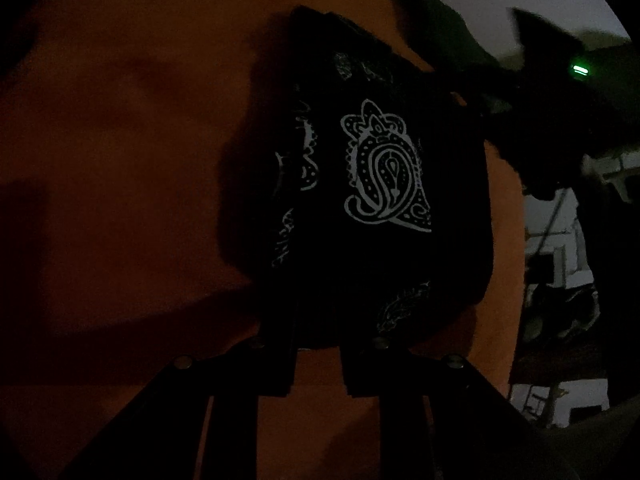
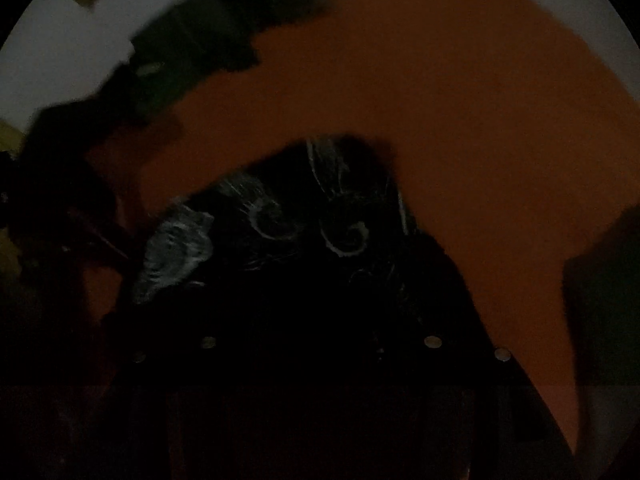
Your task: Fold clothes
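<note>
A black cloth with white paisley print (image 1: 372, 184) lies folded on an orange surface (image 1: 120, 160). In the left wrist view my left gripper (image 1: 318, 320) reaches to the cloth's near edge; its dark fingers (image 1: 280, 360) merge with the cloth, so I cannot tell if they grip it. In the right wrist view the same black cloth (image 2: 304, 240) fills the middle and covers my right gripper (image 2: 320, 344); its jaws are lost in the dark. The other gripper, with a green light (image 1: 580, 69), shows at the upper right of the left wrist view.
A pile of dark green and black clothes (image 2: 192, 48) lies at the far edge of the orange surface (image 2: 460, 100). A white wall and pale furniture (image 1: 560, 248) show beyond the surface's right edge. The scene is very dim.
</note>
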Motion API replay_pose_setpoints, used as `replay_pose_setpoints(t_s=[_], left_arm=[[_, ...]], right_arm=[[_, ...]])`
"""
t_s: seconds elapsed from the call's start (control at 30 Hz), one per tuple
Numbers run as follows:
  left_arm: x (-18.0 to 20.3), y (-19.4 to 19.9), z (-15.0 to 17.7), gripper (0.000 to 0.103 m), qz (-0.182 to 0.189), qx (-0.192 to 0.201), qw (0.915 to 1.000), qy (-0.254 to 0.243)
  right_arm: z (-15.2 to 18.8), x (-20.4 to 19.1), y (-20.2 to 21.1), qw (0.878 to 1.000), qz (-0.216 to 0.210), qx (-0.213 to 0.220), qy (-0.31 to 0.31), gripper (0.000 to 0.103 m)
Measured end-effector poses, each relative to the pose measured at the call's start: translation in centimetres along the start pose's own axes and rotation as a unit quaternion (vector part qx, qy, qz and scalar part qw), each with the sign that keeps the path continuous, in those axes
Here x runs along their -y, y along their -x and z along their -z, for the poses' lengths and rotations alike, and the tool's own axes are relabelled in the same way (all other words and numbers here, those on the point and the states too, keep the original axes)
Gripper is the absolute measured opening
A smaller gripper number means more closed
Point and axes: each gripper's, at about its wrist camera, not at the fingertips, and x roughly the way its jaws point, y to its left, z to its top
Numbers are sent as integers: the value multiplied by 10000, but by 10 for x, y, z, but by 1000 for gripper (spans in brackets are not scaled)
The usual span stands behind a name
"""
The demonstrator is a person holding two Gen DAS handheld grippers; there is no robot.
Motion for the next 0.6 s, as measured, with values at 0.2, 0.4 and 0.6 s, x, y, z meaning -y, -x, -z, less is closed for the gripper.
replay_pose_setpoints(t_s=[0.2, 0.4, 0.6], left_arm=[[-5, 1, 3, 19, 100, -95, 9999, 23], [-7, 3, 2, 19, 64, -122, 9998, 150], [41, 42, -15, 19, 154, 39, 9993, -326]], right_arm=[[-19, 18, 24, 9979, -139, 557, -304, 1], [-23, 25, 6, 9957, 187, 570, -700, 1], [-21, 26, -15, 9911, 184, 610, -1172, 4]])
